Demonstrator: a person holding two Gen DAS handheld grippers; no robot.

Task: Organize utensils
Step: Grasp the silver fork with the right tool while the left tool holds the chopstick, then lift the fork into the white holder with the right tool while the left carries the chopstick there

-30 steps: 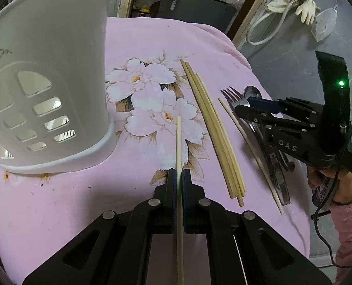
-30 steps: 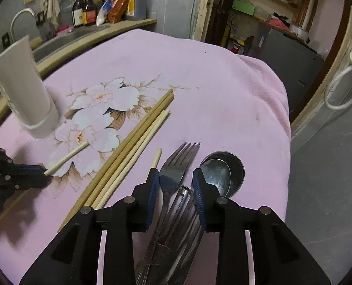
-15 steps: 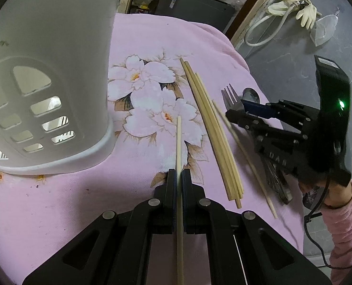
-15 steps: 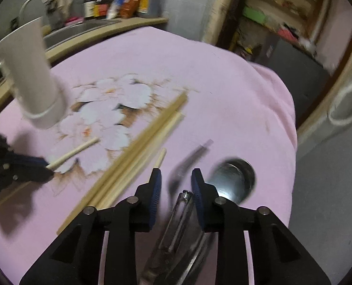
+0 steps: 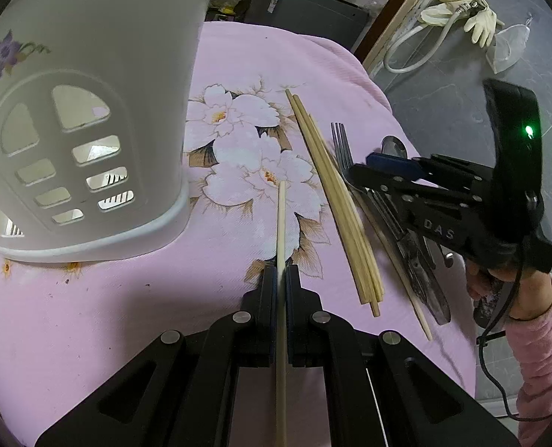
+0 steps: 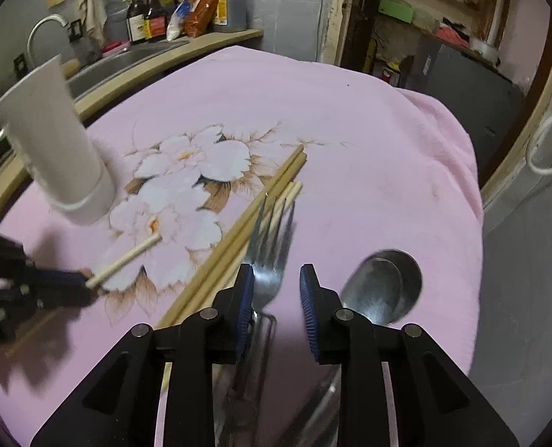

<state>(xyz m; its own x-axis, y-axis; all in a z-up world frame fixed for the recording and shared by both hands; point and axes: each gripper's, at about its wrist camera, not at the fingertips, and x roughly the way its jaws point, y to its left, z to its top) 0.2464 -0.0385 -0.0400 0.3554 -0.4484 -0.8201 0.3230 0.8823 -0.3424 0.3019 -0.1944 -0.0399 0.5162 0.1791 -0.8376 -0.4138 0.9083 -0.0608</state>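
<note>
Utensils lie at about 3 o'clock on the pink tabletop (image 5: 101,320): a bundle of chopsticks (image 5: 335,201), a fork (image 6: 272,246) and a spoon (image 6: 382,287). The left hand-held gripper (image 5: 280,279) is clamped tight on a single chopstick (image 5: 281,219), with the white holder (image 5: 89,111) at its 10 o'clock. The right hand-held gripper (image 6: 277,287) hangs parted and empty over the fork, so closing off-centre could skid it into the bundle.
</note>
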